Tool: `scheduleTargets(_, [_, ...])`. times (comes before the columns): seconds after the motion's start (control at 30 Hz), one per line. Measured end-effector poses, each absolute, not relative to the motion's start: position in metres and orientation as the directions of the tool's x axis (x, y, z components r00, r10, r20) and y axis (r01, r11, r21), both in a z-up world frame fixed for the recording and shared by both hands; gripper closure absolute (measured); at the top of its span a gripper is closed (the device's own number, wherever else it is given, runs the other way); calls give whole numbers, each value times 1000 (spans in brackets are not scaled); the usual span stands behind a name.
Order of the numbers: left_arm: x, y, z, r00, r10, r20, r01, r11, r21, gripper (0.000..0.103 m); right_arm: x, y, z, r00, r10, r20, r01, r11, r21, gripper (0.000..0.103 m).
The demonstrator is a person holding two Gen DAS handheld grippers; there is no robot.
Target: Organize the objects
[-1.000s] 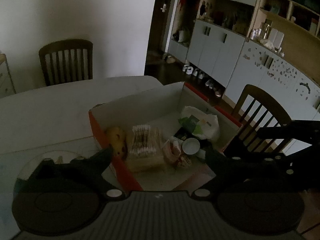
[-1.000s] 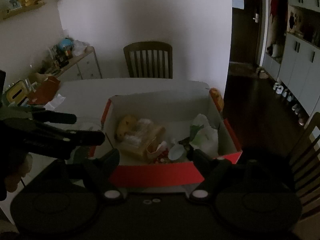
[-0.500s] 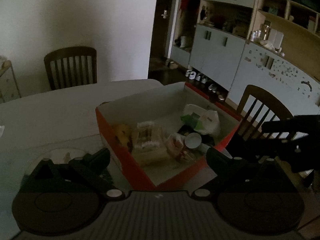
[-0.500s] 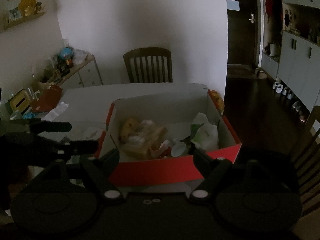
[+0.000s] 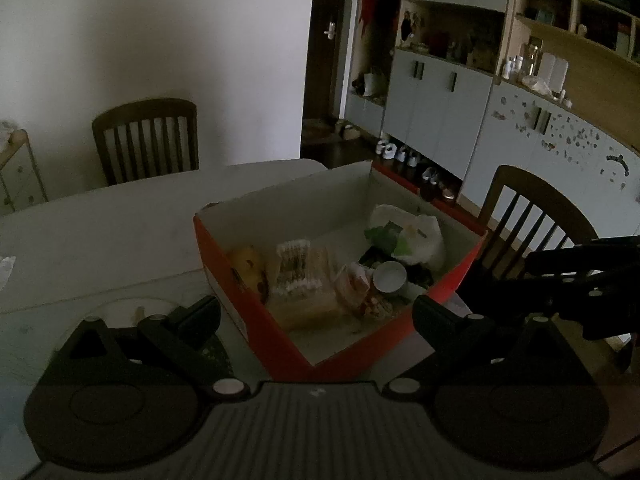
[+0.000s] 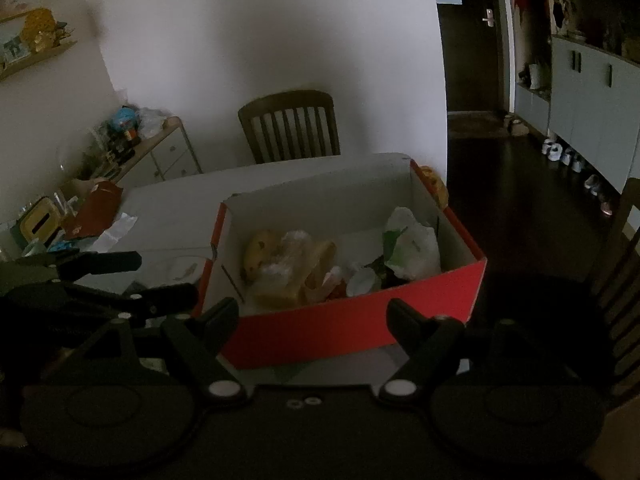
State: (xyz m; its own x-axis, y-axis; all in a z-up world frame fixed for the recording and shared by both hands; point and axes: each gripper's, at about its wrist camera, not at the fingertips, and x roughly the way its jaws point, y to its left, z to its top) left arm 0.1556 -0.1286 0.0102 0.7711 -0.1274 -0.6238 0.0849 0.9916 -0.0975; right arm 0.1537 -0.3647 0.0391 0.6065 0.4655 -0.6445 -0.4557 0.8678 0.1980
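A red cardboard box [image 5: 276, 340] with a white inside sits on the table, near its right edge. It holds a yellow spotted item [image 5: 248, 268], a clear pack of cotton swabs [image 5: 294, 268], a small white cup [image 5: 390, 276], a white and green plastic bag [image 5: 412, 236] and a snack packet [image 5: 354, 286]. My left gripper [image 5: 316, 314] hovers open at the box's near left corner, with nothing between its fingers. My right gripper [image 6: 314, 312] is open and empty in front of the box's red front wall [image 6: 340, 320]. The same bag [image 6: 412, 248] and yellow item [image 6: 258, 252] show in the right wrist view.
A glass plate [image 5: 128, 308] lies on the table left of the box. Wooden chairs stand at the far side [image 5: 148, 140] and to the right [image 5: 536, 216]. A tissue box [image 6: 40, 220] and a red bag [image 6: 96, 208] sit at the table's left end. Pale cabinets [image 5: 440, 96] line the right wall.
Both grippers have drawn back and risen from the box, which now looks smaller and farther off. Both stayed open and empty. The box's contents have not moved.
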Motion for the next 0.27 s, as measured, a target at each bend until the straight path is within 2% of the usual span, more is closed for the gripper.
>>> scheduleTargets(0.27, [158, -125, 7, 762, -131, -634, 82, 991, -105, 1, 154, -362, 36, 605, 453, -655, -442, 875, 196, 22])
